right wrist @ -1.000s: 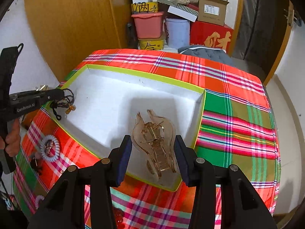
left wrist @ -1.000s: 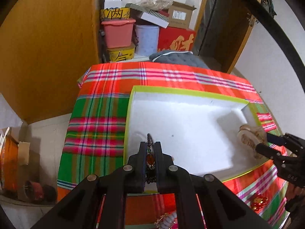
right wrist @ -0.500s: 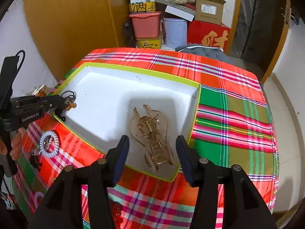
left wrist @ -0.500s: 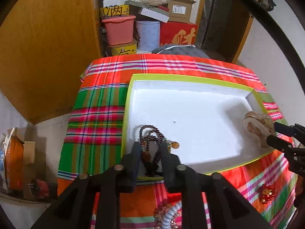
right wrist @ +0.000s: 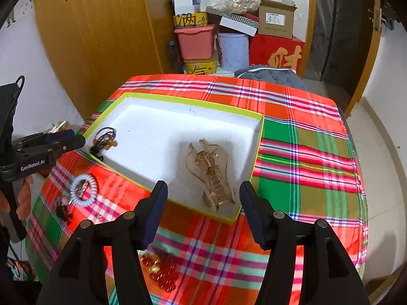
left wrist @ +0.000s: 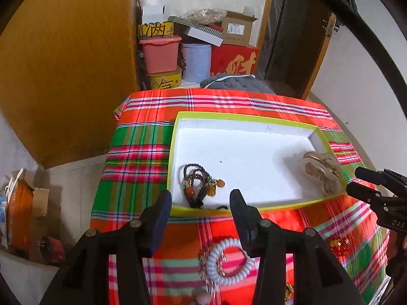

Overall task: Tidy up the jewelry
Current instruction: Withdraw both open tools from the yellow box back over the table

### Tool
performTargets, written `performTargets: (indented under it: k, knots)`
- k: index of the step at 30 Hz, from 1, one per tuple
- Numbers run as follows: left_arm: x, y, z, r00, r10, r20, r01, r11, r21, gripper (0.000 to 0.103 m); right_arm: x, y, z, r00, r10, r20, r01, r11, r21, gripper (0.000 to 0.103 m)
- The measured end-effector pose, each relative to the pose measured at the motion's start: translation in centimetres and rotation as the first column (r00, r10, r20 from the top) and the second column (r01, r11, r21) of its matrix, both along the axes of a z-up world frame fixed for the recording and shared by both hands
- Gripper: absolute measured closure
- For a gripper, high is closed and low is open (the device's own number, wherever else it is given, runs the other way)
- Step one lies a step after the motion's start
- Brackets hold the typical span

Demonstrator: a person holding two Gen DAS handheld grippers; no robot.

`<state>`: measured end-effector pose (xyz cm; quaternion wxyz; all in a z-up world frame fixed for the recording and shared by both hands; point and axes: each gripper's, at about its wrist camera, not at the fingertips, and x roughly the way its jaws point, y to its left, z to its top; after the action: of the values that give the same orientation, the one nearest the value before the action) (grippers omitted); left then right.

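Observation:
A white tray with a lime-green rim (left wrist: 244, 118) (right wrist: 193, 101) sits on the plaid tablecloth. A dark bead bracelet with amber charms (left wrist: 197, 185) (right wrist: 104, 141) lies in its near left corner. A clear brown hair claw clip (right wrist: 211, 175) (left wrist: 321, 174) lies in the tray's right end. My left gripper (left wrist: 201, 200) hangs over the tray's near rim, its jaws opening, nothing between them. My right gripper (right wrist: 202, 195) is above the tray's near right corner, jaws opening, the clip beyond them and untouched.
A white coil hair tie (left wrist: 227, 261) (right wrist: 84, 189) with small trinkets lies on the cloth in front of the tray. Red beads (right wrist: 160, 272) (left wrist: 338, 244) rest near the table's front edge. Boxes and tubs (left wrist: 193, 48) are stacked behind the table; a wooden cupboard (left wrist: 66, 58) stands at the left.
My left gripper let go of the bead bracelet, which now lies in the tray, and drew back and up. My right gripper widened around the hair clip, released it and pulled back.

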<state>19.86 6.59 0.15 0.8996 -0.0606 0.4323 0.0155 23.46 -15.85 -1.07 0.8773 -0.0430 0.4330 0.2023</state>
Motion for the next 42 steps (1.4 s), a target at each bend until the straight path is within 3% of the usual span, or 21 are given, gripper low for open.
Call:
performTargets:
  k: [9,26,42]
  knots:
    - [-5.6,-0.3,1.8,0.999,0.029,0.034,-0.029,1.0,-0.008,0.056,-5.0,-1.5,1.6,1.0,-0.016,0.013,0.015,0.999,0.032,0.043]
    - [-15.9,-2.1,2.2,0.998,0.055,0.036,-0.055,0.998,-0.015,0.056,-14.0,-1.5,2.7,1.0,0.025,0.008,-0.025,0.999,0.047,0.044]
    - [-15.6,-3.1,1.0,1.0,0.005,0.009,-0.004,0.998,-0.06,0.056,-13.6,-1.4,1.5,0.999,0.024,-0.028,-0.022,0.999,0.05,0.044]
